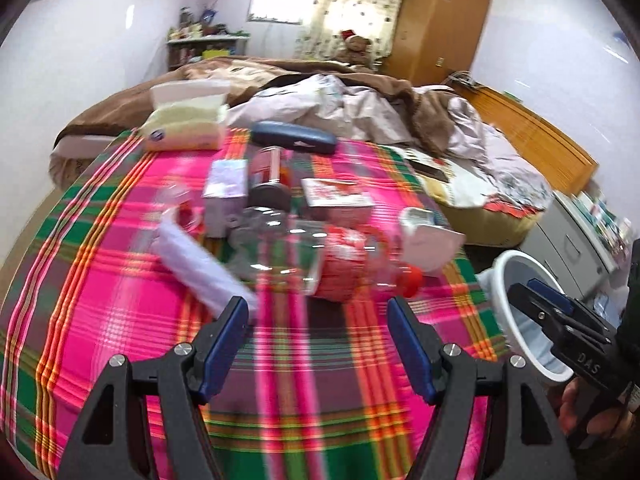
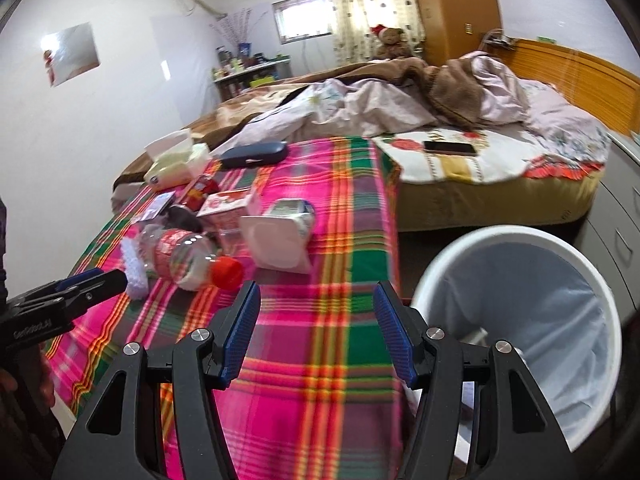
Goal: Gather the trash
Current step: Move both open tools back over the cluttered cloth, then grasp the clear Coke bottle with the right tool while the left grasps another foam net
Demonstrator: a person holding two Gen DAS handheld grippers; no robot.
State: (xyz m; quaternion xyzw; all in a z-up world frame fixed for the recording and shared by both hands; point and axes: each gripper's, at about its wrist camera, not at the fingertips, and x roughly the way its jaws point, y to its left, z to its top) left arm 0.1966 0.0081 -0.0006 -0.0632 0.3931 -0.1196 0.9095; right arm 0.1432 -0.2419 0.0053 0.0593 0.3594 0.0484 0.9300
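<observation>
Left tongs point(image 1: 318, 316): jaws spread wide, nothing between the blue pads point(image 1: 224, 344), held above the desk's near edge. Right tongs point(image 2: 316, 300): jaws likewise wide apart, empty, poised over the desk's right edge. Bare fingers point(image 1: 576, 404) wrap the right handle.

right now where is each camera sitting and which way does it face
Left wrist: rides the left gripper, low over the plaid cloth, facing the bed past the plastic bottle; its own open fingers show, with the right gripper at the edge.
Right wrist: rides the right gripper, near the cloth's right edge, beside the white bin, facing the bed; its own open fingers show, plus the left gripper.
Shared: bottle, cloth, bin, white carton, blue case, bed, teddy bear.
</observation>
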